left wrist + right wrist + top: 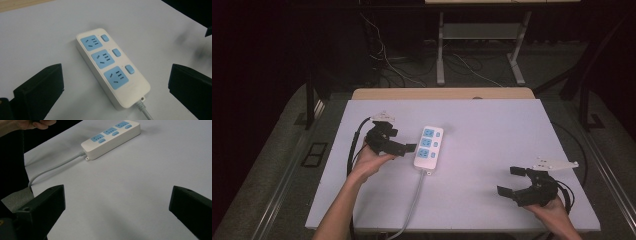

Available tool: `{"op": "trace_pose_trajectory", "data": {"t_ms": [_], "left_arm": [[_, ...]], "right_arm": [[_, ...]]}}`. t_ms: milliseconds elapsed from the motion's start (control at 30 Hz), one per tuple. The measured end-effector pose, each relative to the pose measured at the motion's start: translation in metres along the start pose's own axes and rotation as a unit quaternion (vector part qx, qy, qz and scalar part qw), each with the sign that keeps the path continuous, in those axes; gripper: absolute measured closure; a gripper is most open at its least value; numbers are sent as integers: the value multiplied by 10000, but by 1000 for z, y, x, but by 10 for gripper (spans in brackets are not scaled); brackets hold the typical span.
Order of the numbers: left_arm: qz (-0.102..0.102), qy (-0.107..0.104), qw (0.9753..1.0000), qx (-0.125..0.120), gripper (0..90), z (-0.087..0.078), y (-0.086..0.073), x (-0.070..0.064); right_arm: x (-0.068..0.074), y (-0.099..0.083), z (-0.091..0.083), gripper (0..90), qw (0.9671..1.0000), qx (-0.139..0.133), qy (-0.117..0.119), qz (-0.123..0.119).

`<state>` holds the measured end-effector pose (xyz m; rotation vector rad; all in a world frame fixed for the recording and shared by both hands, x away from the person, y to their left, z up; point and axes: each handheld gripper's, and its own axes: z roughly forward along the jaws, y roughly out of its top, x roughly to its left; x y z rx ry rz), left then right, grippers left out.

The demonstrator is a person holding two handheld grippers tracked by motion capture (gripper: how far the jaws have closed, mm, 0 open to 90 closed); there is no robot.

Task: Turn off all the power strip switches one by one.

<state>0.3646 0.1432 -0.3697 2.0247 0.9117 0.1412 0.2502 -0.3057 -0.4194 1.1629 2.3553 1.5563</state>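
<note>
power strip (pixel 428 146) | white, three blue sockets | flat, mid-table, cord trailing toward near edge

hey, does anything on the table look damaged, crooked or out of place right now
Nothing stands out. The power strip lies flat and looks intact, sockets empty, its cable trailing off the near table edge. The left gripper sits beside it, open; the right gripper is open, well apart.
</note>
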Motion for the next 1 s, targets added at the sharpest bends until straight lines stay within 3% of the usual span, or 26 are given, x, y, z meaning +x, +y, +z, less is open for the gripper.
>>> {"op": "trace_pose_trajectory", "data": {"t_ms": [333, 767, 1000], "left_arm": [[49, 157, 9994, -297, 0, -17, -35, -20], [22, 116, 9979, -638, 0, -29, -80, -45], [-16, 52, 9973, -730, 0, -28, -90, -52]], "right_arm": [[1, 0, 1, 3, 10000, 0, 12, 16], [2, -1, 0, 3, 10000, -28, 7, 38], [4, -2, -1, 3, 10000, 5, -7, 48]]}}
